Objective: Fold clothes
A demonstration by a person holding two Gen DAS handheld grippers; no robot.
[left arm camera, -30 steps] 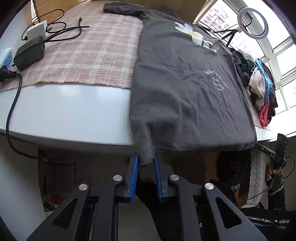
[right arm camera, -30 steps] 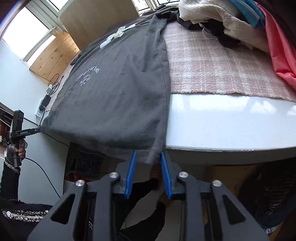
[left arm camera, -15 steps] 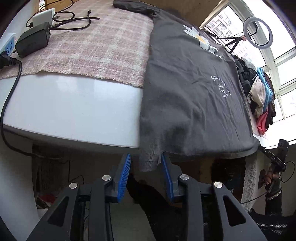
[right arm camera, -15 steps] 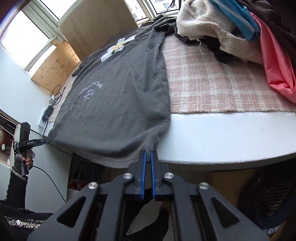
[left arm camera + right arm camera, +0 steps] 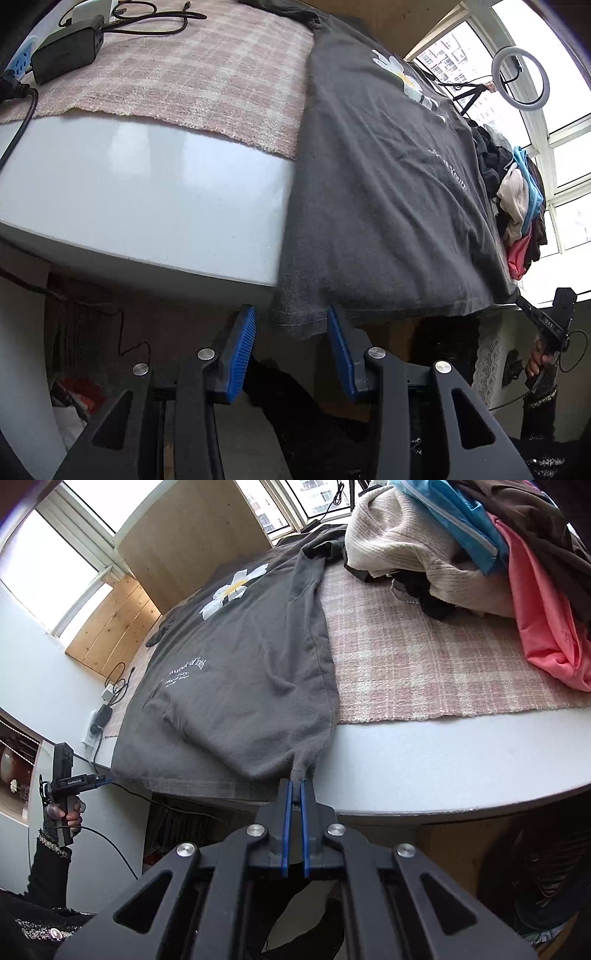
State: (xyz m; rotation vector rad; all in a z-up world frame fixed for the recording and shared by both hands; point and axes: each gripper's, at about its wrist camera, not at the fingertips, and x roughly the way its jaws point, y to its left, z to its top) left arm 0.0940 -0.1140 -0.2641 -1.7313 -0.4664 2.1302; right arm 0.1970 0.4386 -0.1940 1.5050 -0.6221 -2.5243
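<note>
A dark grey T-shirt (image 5: 388, 192) with a white flower print lies flat on the table, its hem hanging over the near edge. My left gripper (image 5: 291, 325) is open, its blue pads either side of the shirt's bottom left corner, not clamping it. My right gripper (image 5: 294, 794) is shut on the shirt's (image 5: 240, 672) bottom right corner and has lifted it over the table, making a fold in the cloth. The left gripper also shows in the right wrist view (image 5: 74, 779), at the far hem corner.
A pink plaid cloth (image 5: 184, 70) covers the white table (image 5: 129, 206). A black power adapter (image 5: 66, 55) and cables lie at the left. A pile of clothes (image 5: 480, 554) sits at the right. A ring light (image 5: 521, 77) stands by the window.
My left gripper has opened from a near-shut pinch on the hem corner. My right gripper has shut on the other corner and pulled it up over the table edge.
</note>
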